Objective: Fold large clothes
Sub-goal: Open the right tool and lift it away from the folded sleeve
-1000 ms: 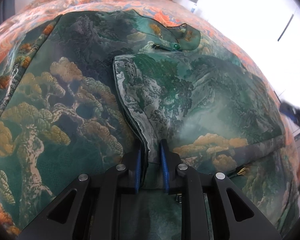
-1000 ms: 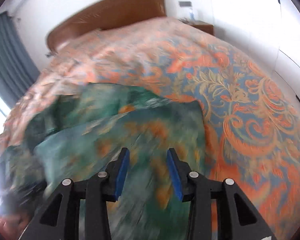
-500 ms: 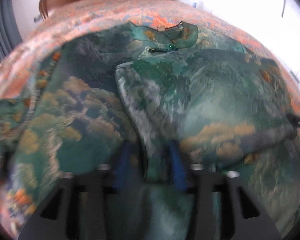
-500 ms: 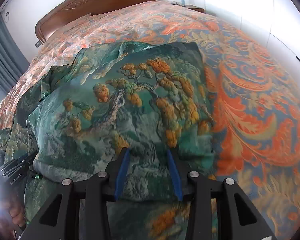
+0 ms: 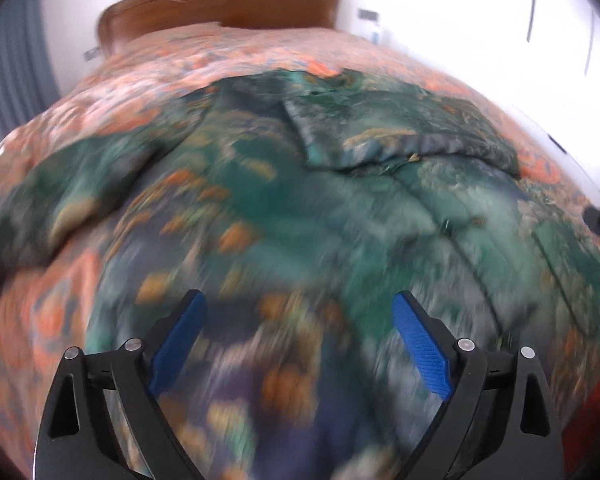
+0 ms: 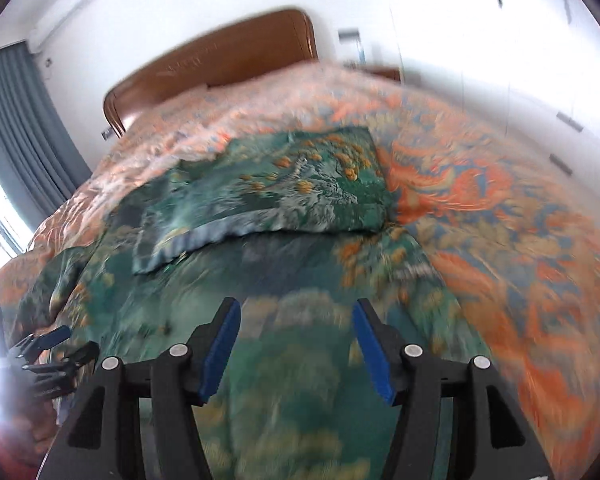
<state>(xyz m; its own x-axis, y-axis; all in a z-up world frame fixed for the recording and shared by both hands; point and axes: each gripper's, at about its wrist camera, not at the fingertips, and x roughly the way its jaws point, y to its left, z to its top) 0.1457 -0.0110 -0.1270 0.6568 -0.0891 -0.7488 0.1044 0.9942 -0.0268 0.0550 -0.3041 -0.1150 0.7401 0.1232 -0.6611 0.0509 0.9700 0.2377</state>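
Left tool [image 5: 298, 338] wide open, holding nothing, right tool [image 6: 296, 344] open, empty, green printed garment [image 6: 300, 200] part-folded on bed [image 6: 500, 208], no legible writing.

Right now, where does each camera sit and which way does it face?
Left wrist: on the left tongs, looking up the bed toward the headboard over the green garment; open tongs show.
Right wrist: on the right tongs, same heading over the garment; open tongs show, left tongs at lower left.
Shared: garment, its folded flap, bedspread, headboard.
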